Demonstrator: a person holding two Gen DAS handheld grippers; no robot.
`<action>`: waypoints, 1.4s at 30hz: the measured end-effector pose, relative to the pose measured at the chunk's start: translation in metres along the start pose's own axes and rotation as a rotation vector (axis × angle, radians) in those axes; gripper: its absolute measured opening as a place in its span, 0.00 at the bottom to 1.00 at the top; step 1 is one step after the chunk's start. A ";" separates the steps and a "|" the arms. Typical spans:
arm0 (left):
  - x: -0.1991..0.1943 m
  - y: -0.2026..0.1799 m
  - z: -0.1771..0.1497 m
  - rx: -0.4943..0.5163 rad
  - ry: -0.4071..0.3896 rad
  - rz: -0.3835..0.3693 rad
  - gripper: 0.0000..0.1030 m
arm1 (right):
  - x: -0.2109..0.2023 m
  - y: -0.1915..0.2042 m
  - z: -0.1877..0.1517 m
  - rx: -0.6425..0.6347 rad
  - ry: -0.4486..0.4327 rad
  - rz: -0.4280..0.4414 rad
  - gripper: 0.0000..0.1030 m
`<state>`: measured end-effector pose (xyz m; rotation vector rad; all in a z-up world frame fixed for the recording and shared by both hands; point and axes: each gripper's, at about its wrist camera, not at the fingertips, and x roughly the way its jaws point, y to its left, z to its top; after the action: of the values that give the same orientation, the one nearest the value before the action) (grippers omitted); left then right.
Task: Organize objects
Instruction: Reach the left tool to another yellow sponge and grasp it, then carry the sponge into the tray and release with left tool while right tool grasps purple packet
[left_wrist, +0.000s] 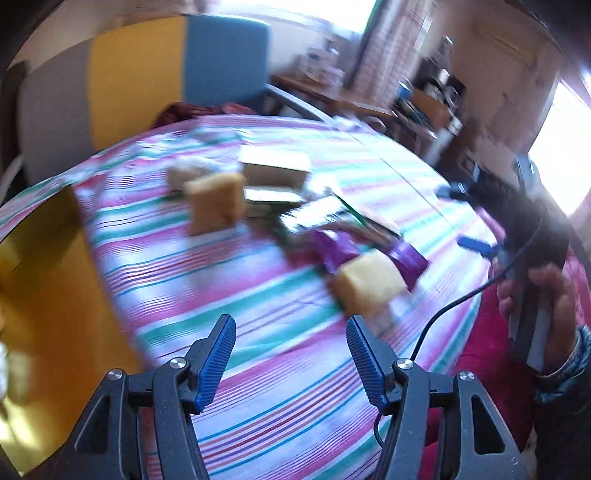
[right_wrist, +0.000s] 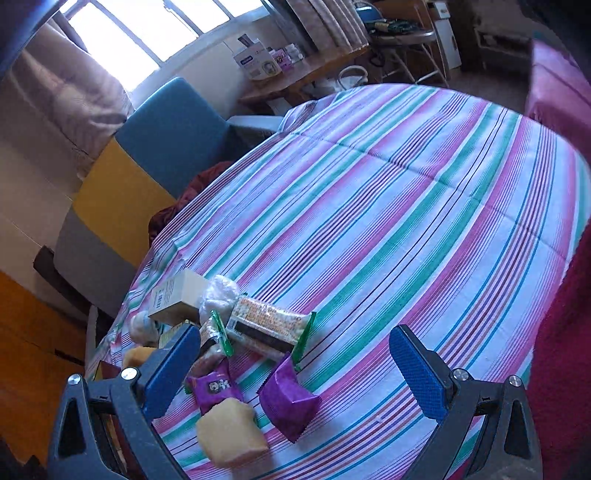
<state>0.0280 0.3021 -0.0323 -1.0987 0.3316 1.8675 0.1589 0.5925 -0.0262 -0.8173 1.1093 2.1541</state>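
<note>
A pile of objects lies on the striped tablecloth (right_wrist: 406, 206). In the right wrist view I see a yellow sponge (right_wrist: 231, 432), two purple packets (right_wrist: 288, 402), green-edged snack bars (right_wrist: 271, 326), a beige box (right_wrist: 177, 297) and a clear bag (right_wrist: 218, 295). My right gripper (right_wrist: 295, 373) is open and empty, just above the purple packets. In the blurred left wrist view, a yellow sponge (left_wrist: 371, 282) lies near my open, empty left gripper (left_wrist: 291, 354), a second sponge (left_wrist: 216, 208) farther back. The right gripper (left_wrist: 465, 218) shows at the right, held by a hand.
A blue, yellow and grey chair back (right_wrist: 140, 162) stands behind the table. A wooden side table (right_wrist: 303, 77) with boxes is by the window. A yellow container (left_wrist: 40, 295) sits at the table's left edge. A red cloth (right_wrist: 557, 332) lies to the right.
</note>
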 end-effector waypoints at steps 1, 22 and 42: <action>0.007 -0.006 0.002 0.017 0.013 -0.003 0.61 | 0.000 -0.001 -0.003 0.003 0.010 0.006 1.00; 0.107 -0.065 0.044 -0.118 0.207 -0.036 0.81 | 0.019 -0.007 -0.004 0.035 0.086 0.059 1.00; 0.045 0.004 -0.023 -0.111 0.108 -0.016 0.60 | 0.053 0.047 -0.042 -0.369 0.267 -0.045 0.88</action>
<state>0.0291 0.3120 -0.0820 -1.2775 0.2821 1.8341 0.1017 0.5451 -0.0609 -1.3138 0.8110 2.2927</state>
